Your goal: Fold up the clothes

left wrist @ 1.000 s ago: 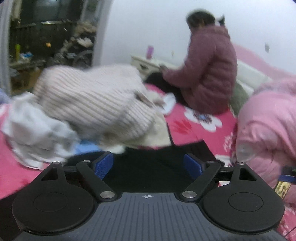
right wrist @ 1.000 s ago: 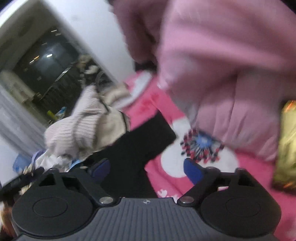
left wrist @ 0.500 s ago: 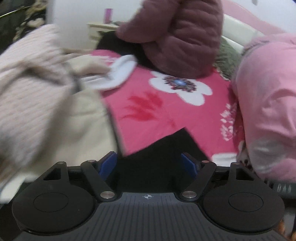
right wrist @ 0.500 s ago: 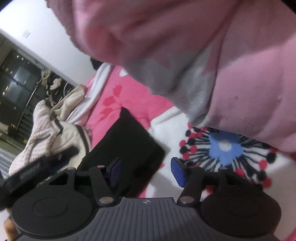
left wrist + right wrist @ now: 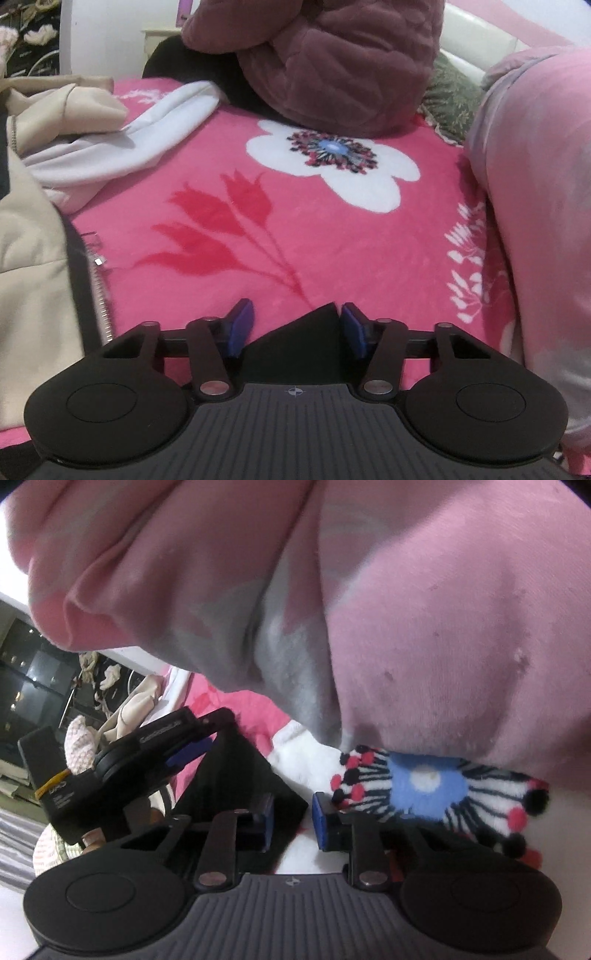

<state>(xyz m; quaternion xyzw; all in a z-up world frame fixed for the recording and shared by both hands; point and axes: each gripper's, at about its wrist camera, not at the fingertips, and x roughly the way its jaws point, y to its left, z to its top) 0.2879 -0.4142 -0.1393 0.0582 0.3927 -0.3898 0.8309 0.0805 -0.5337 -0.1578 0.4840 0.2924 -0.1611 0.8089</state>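
Both grippers have just been closing on the black garment point(image 5: 295, 343) lying on the pink floral blanket point(image 5: 258, 221). The left gripper point(image 5: 297, 326) has a peaked corner between its blue pads, a gap remaining on one side. The right gripper point(image 5: 293, 821) straddles another corner, gap visible too. Beyond, a cream jacket point(image 5: 33, 266), a pink garment point(image 5: 424, 646), a seated person point(image 5: 332, 62).

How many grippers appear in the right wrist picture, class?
2. The right gripper fills the bottom edge; the left gripper is at mid-left. Both sets of jaws have just been closing, each with a corner of the black garment between them. None seems hidden.
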